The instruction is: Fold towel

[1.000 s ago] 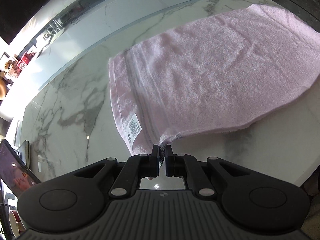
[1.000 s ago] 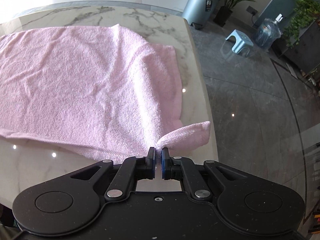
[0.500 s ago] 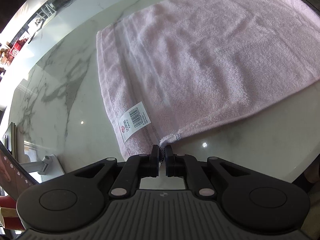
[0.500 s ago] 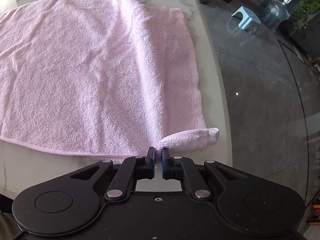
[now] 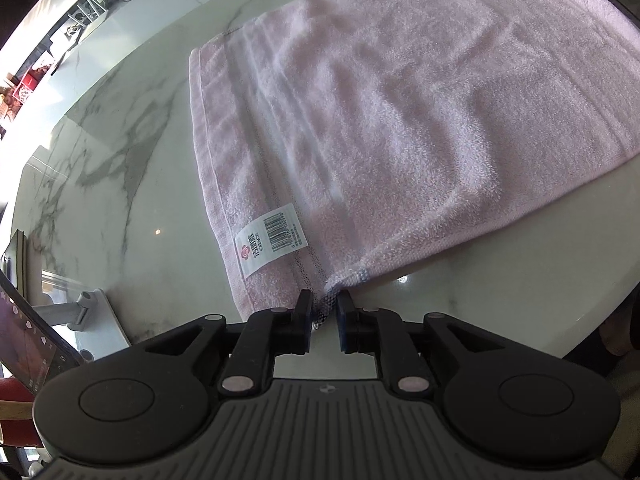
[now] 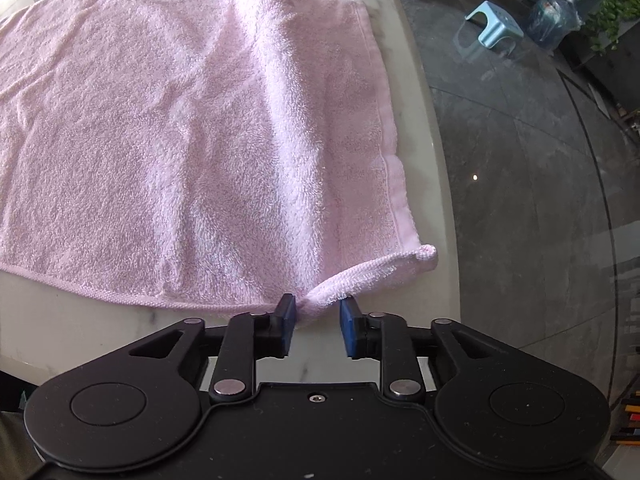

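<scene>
While folding: pink towel (image 5: 400,120) lies doubled on the marble counter (image 5: 120,208), filling mid-frame.
Left tongs (image 5: 323,320): just parted, corner loose between.
Right tongs (image 6: 317,322): just spread, releasing corner.
Meaning: fold likely laid.

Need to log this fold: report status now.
Left gripper and right gripper: jaws just opening, towel corners loose between them. Pink towel folded over, flat on marble table. Nothing in the way.
</scene>
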Available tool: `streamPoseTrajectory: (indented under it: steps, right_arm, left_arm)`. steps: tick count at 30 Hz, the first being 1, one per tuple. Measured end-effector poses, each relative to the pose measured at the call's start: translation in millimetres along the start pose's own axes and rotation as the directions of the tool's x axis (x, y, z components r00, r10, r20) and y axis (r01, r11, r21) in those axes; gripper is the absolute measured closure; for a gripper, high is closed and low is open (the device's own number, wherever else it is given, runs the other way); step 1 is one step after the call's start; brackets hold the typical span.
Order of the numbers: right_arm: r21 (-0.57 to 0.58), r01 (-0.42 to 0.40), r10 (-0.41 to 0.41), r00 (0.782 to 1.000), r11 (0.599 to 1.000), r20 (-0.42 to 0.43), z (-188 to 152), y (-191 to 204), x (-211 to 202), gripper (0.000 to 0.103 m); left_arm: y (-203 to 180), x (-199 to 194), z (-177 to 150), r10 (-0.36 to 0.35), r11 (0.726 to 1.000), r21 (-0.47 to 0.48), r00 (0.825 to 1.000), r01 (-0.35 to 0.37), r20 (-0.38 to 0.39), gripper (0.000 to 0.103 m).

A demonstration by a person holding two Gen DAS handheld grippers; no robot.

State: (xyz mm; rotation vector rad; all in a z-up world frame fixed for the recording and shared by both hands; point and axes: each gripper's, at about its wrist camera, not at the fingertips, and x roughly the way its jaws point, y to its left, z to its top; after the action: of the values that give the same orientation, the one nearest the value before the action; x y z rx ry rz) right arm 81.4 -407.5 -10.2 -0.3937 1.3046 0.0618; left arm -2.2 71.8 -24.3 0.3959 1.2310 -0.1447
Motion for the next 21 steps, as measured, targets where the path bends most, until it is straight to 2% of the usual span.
streamPoseTrajectory:
  steps: [1, 3, 7, 13, 21]
  right_arm:
    - [-0.002, 0.005, -0.005, 1.0, 1.0, 0.0, -1, -2, -1, 0.062]
    - [0.0, 0.008, -0.008, 1.0, 1.0, -0.004, -2, -8, -4, 0.061]
    - [-0.003, 0.02, -0.02, 1.0, 1.0, -0.003, -1, -19, -13, 0.061]
    - [-0.014, 0.041, -0.041, 0.999, 0.999, 0.003, 6, -34, -26, 0.06]
    - [0.019, 0.047, -0.048, 0.998, 0.999, 0.043, 32, -54, -33, 0.06]
  left_arm:
    - [2, -1, 0, -0.005, 1.0, -0.007, 1.0, 0.005, 0.001, 0.09]
    - [5, -4, 1, -0.007, 1.0, -0.006, 1.0, 0.007, 0.004, 0.087]
    - [10, -15, 6, 0.029, 0.999, 0.037, 1.0, -0.029, 0.006, 0.062]
    - [16, -41, 15, 0.065, 0.991, 0.11, 0.997, -0.07, 0.051, 0.057]
    - [23, -47, 44, 0.11, 0.989, 0.086, 0.985, -0.121, 0.13, 0.056]
